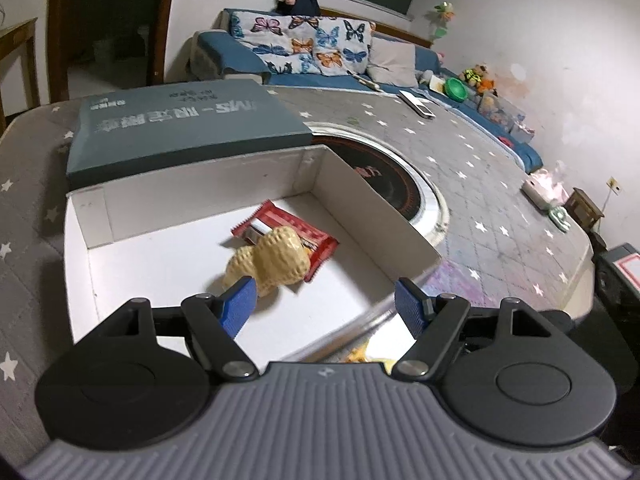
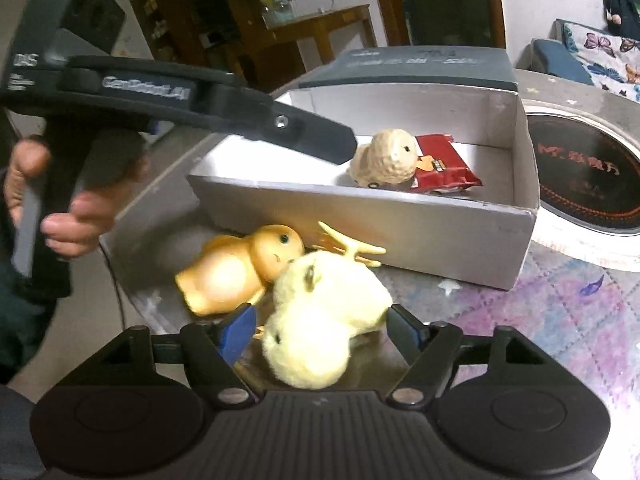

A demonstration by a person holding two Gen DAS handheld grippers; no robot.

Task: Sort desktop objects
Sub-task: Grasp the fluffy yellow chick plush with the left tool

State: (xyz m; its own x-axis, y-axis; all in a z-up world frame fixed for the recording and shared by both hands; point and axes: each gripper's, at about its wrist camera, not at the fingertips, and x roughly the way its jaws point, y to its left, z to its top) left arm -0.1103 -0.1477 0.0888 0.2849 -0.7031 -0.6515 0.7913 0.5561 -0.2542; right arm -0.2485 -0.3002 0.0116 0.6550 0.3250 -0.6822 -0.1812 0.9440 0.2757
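A white open box (image 1: 376,200) holds a tan peanut-shaped toy (image 1: 272,260) lying partly on a red snack wrapper (image 1: 316,240). My left gripper (image 1: 326,306) hangs open just above the box's near side, and the peanut lies past its left fingertip, untouched. In the right wrist view the same box (image 2: 420,232), peanut toy (image 2: 386,158) and wrapper (image 2: 444,168) show, with the left gripper (image 2: 342,148) reaching over the box. In front of the box lie a fluffy yellow chick (image 2: 320,320), an orange rubber chick (image 2: 236,268) and a yellow clip (image 2: 352,250). My right gripper (image 2: 322,330) stands open around the fluffy chick.
The box's grey lid (image 1: 180,128) lies behind it. A round black cooktop (image 1: 396,188) is set into the star-patterned table (image 1: 500,200) to the right. A hand (image 2: 80,208) holds the left gripper's handle. A sofa (image 1: 320,48) stands beyond the table.
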